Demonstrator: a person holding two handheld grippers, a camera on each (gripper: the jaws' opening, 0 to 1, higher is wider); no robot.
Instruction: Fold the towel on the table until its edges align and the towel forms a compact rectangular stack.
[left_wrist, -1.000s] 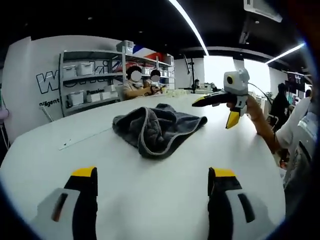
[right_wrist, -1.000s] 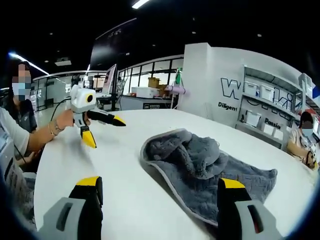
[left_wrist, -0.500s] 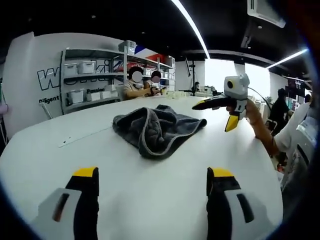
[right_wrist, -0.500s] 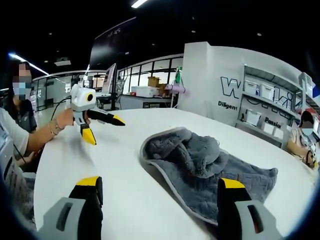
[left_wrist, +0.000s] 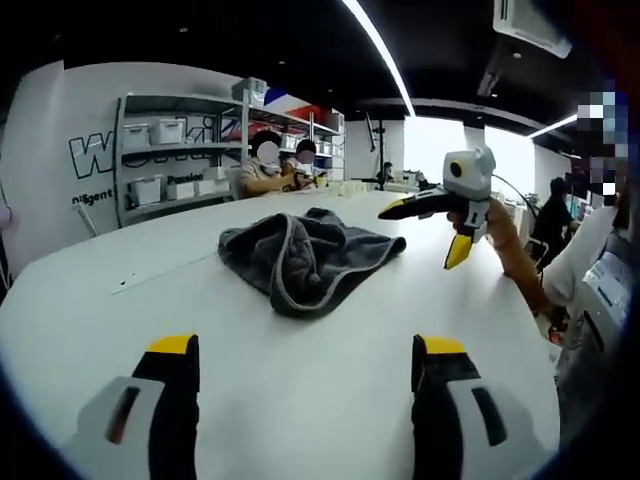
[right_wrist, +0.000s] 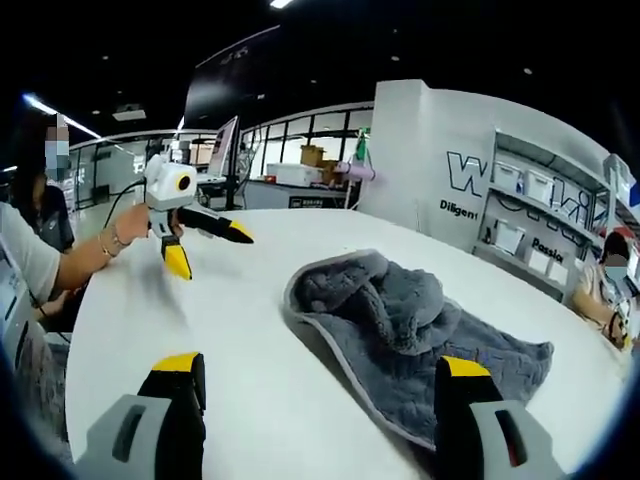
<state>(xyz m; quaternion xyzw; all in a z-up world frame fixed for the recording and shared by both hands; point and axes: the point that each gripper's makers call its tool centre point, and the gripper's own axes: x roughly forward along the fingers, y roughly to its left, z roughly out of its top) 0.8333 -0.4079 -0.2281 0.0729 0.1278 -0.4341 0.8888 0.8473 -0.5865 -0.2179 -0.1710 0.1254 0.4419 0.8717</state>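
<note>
Towel (left_wrist: 305, 255) lies crumpled in a loose grey heap near the middle of the white table (left_wrist: 120, 330), well apart from both grippers and not yet folded. Going left to right in the left gripper view: shelves (left_wrist: 165, 160) against the far wall, the towel, then the right gripper (left_wrist: 432, 226) held above the table at the right, its jaws spread and empty. The left gripper (left_wrist: 300, 350) hovers near, jaws spread, holding nothing. In the right gripper view the towel's pale hem (right_wrist: 330, 345) runs along its near edge. It looks soft, limp and light; it will likely sag and drag, so a pinch at a hemmed corner seems best
</note>
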